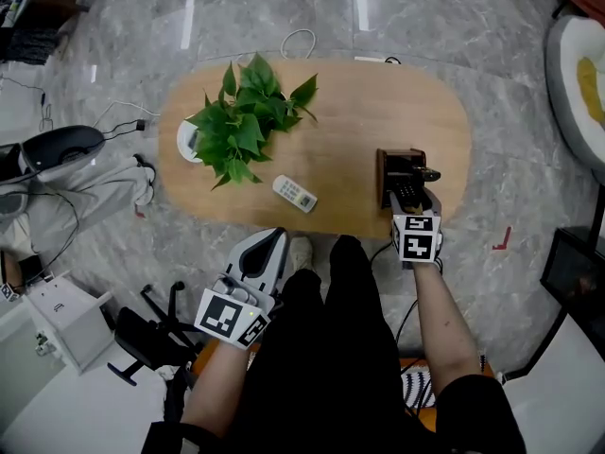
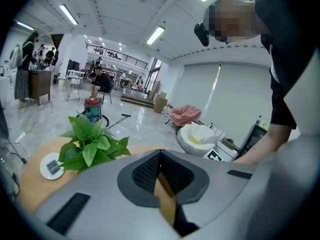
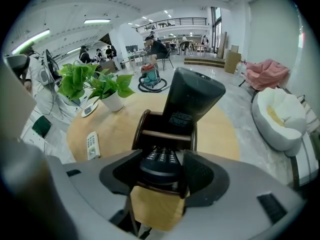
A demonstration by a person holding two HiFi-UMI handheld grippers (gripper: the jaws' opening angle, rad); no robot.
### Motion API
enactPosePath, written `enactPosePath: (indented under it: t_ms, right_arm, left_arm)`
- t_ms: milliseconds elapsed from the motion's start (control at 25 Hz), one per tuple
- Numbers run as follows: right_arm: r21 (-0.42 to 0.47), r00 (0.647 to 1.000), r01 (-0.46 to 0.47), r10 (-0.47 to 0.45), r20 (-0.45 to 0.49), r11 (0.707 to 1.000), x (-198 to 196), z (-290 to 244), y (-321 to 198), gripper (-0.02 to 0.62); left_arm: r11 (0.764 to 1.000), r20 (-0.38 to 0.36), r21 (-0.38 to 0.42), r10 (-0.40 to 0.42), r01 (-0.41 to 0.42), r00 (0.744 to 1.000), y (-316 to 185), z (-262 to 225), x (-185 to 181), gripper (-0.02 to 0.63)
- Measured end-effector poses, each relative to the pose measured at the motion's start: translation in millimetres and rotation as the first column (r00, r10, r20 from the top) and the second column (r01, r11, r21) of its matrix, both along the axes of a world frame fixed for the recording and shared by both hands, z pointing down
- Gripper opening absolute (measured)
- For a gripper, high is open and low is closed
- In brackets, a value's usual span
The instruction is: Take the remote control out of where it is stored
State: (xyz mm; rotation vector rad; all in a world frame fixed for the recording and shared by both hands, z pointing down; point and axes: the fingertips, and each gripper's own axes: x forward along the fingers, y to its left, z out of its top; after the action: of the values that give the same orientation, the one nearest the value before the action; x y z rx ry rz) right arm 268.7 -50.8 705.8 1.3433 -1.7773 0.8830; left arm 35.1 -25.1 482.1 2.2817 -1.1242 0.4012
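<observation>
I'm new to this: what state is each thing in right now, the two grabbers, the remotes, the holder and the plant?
Left gripper: shut, empty.
Right gripper: open, jaws either side of the front black remote.
Front black remote: in the holder's front compartment, not lifted out.
Rear black remote: standing tilted in the rear compartment.
Holder: upright on the table.
White remote: lying flat, buttons up.
Plant: upright.

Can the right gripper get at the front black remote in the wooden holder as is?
Probably yes: the right gripper's open jaws flank the front remote's end, and the taller remote stands behind it, out of the way.
</observation>
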Motion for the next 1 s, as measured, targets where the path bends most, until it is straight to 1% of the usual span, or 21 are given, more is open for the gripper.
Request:
enactPosePath:
  t_ms: [240, 360, 520, 680, 1000]
  right_arm:
    - [-0.006, 1.0, -0.009, 0.009, -0.02, 1.0, -5, 8, -7, 0.245]
    - [-0.012, 0.999, -0.018, 0.017, -0.045, 1.0, -5, 11, -8, 0.242]
    - [-0.039, 0.996, -0.031, 0.027, -0.085, 0.999, -4, 15, -8, 0.222]
    - [-0.056, 0.996, -0.037, 0.032, -0.078, 0.998, -6, 16, -9, 0.219]
    - [-0.03, 0.996, -0.038, 0.036, -0.077, 0.999, -10, -5, -4, 0.219]
  left_arm:
    - [0.999, -0.005, -0.009, -0.037, 0.037, 0.999, -4, 5, -10, 0.006]
    - [0.999, -0.013, -0.019, -0.051, 0.051, 0.999, -3, 7, -12, 0.006]
    - [0.998, -0.012, -0.035, -0.061, 0.06, 0.998, 0, 10, -18, 0.006]
    - [0.997, -0.012, -0.039, -0.07, 0.07, 0.997, 3, 12, -24, 0.006]
    - [0.997, -0.034, -0.012, -0.071, 0.071, 0.997, 9, 0, -31, 0.006]
